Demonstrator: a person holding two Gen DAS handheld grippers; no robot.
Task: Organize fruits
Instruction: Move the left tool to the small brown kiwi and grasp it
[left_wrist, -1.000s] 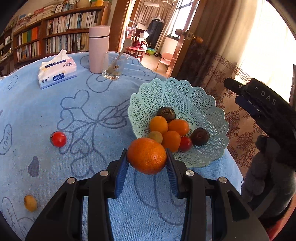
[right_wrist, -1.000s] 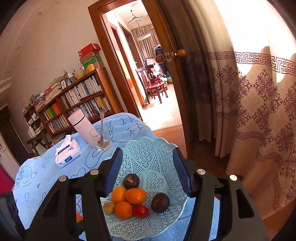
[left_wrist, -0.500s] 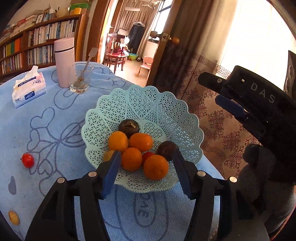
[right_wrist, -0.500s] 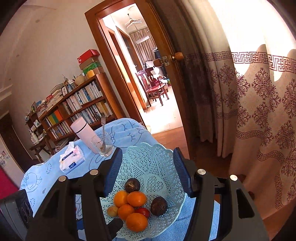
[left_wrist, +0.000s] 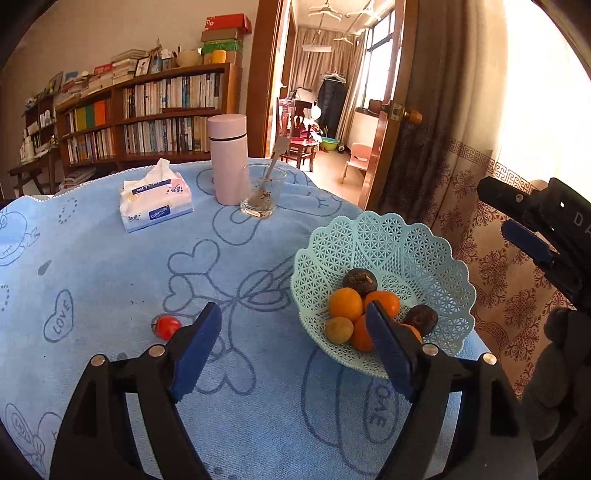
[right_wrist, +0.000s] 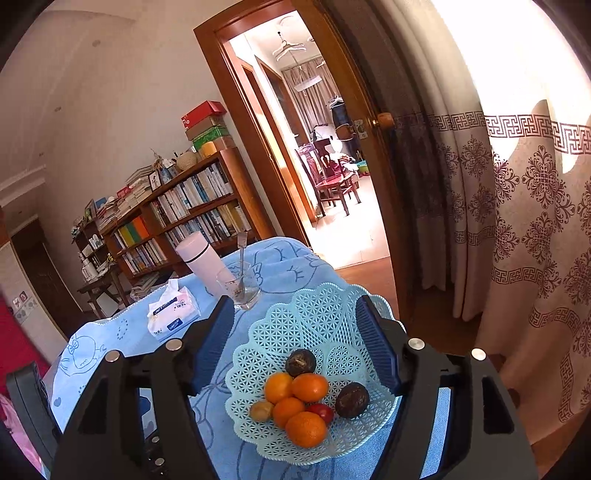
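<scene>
Left hand-held gripper (left_wrist: 291, 343) hangs empty, jaws opening wide; basket (left_wrist: 384, 236) at two o'clock holds the oranges. Next, I judge: reach the tomato (left_wrist: 167, 326) at ten o'clock on the counter (left_wrist: 110, 266).

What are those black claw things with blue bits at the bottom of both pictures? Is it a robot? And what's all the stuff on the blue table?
No robot here. A person holds a grabbing tool in each hand, and a small camera on each tool looks out along its two fingers. One picture comes from the left gripper, the other from the right gripper. The blue bits are soft pads for gripping. Both grippers hold nothing, and their jaws are opening. On the blue cloth sits a lacy green basket holding oranges, two dark fruits, a small yellow fruit and a red one. One red tomato lies outside it. Further back stand a tissue pack, a pink bottle and a glass with a spoon.
</scene>
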